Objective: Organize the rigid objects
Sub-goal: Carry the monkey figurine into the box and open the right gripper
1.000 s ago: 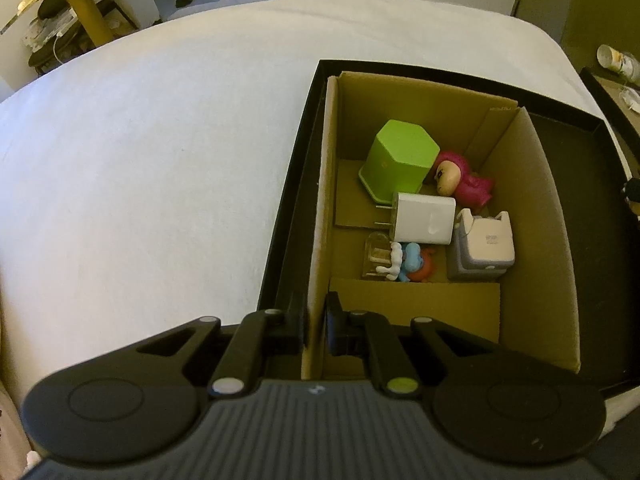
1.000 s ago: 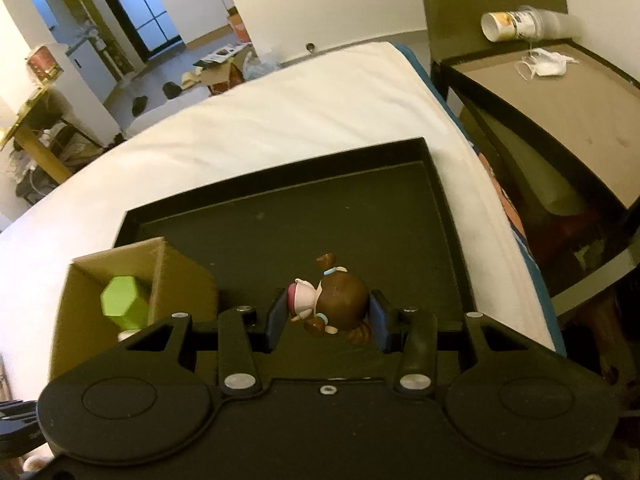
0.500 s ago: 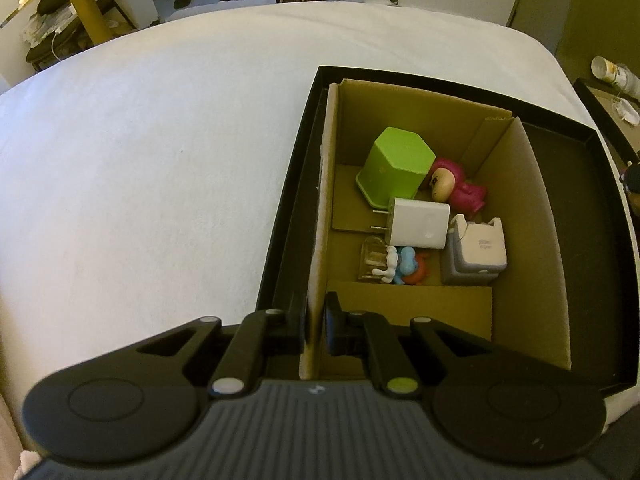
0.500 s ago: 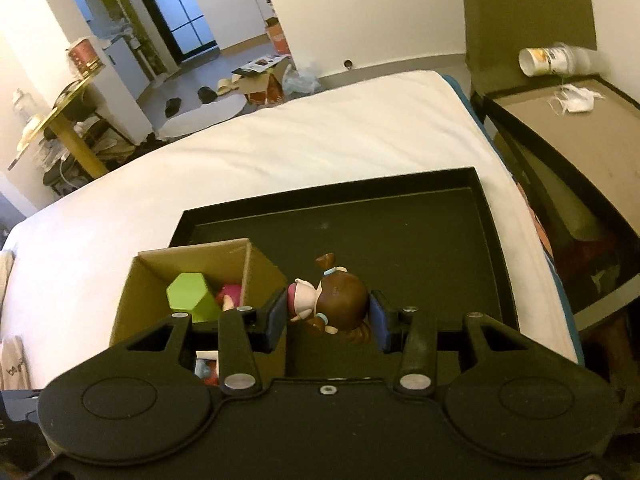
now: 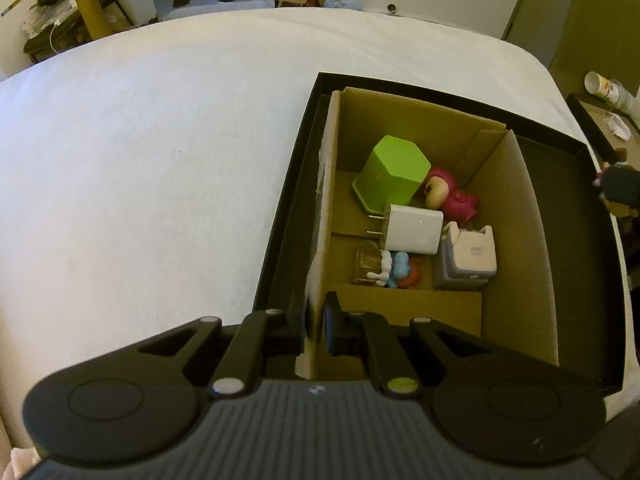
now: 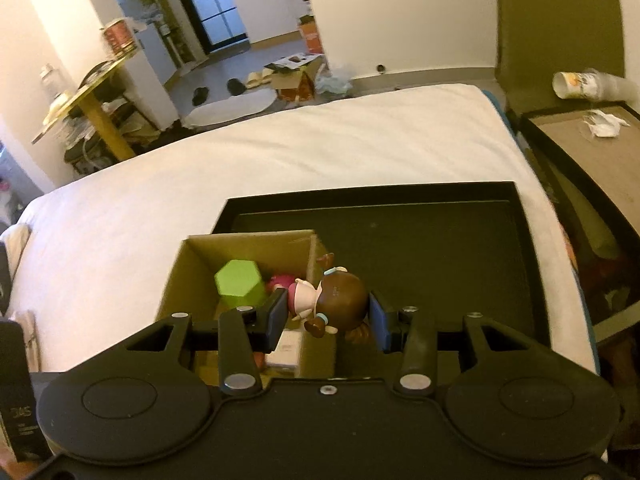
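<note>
While the cardboard box (image 5: 516, 240) wall is pinched by the left gripper (image 5: 316, 322) at lower centre, a brown-haired doll (image 6: 334, 300) is clamped sideways in the right gripper (image 6: 328, 316), with the box opening just to its left (green block (image 6: 240, 282) inside). A second earlier, only the box's corner showed at lower left.

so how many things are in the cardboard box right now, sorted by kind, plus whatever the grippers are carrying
Toy figures: 3 (pink figure and small blue and white figure in the box, brown-haired figure in the right hand-held gripper)
Plug chargers: 2 (white charger, grey and white charger)
Green hexagonal container: 1
Small clear item: 1
Total: 7
</note>
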Demonstrator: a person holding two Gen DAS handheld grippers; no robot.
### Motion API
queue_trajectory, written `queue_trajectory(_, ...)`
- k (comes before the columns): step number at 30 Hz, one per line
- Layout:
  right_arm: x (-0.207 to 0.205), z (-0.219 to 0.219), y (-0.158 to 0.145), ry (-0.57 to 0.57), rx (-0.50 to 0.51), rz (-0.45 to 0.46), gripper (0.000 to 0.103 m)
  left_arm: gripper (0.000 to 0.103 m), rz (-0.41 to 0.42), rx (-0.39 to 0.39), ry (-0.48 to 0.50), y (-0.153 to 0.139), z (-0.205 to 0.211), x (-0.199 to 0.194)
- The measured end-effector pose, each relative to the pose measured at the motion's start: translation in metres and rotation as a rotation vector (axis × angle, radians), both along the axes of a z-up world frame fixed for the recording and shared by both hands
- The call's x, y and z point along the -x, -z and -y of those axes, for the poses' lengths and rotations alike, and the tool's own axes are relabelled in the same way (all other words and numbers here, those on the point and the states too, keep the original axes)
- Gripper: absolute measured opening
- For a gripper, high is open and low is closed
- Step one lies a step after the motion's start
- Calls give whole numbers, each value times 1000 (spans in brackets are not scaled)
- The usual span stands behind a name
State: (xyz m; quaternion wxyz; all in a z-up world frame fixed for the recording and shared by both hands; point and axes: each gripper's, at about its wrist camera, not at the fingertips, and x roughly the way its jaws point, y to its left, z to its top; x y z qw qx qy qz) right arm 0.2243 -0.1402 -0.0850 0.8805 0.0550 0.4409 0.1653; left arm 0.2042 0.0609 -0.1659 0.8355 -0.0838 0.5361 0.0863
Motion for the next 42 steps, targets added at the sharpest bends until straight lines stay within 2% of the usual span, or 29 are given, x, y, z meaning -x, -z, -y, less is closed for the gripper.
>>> queue_trajectory(17, 12, -49, 2, -101, 19, -31, 43, 8, 4, 33, -2, 3, -6, -1)
queue_trajectory(42, 13, -71, 35, -102, -37, -194, 43, 8, 6, 33, 5, 2, -5, 0)
